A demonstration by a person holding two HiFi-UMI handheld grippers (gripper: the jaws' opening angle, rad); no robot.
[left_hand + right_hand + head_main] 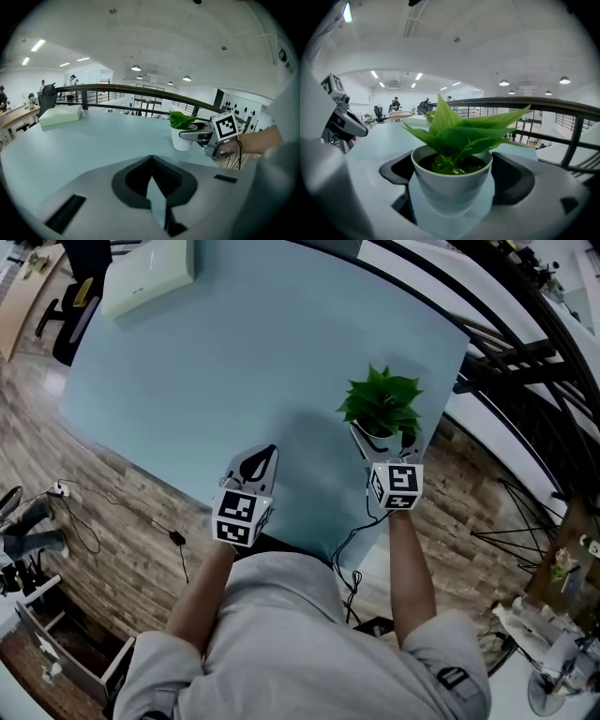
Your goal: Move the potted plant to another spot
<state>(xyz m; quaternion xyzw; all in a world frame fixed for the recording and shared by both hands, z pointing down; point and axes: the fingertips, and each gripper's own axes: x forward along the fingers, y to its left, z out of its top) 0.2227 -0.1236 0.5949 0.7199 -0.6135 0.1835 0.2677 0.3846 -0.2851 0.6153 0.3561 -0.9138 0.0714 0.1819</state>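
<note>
The potted plant (380,409), green leaves in a small white pot, stands near the right edge of the pale blue table (234,362). My right gripper (380,435) has its jaws against both sides of the pot. In the right gripper view the pot (452,185) fills the space between the dark pads (513,178). The left gripper view shows the plant (182,133) resting on the table with the right gripper (206,137) at rim height. My left gripper (262,457) is shut and empty, hovering over the table to the plant's left; its tips (151,158) meet.
A flat white box (145,277) lies at the table's far left corner, also seen as the box (60,116). A dark railing (525,343) runs just beyond the right edge. A black chair (70,306) stands at the far left. Cables (173,535) lie on the wood floor.
</note>
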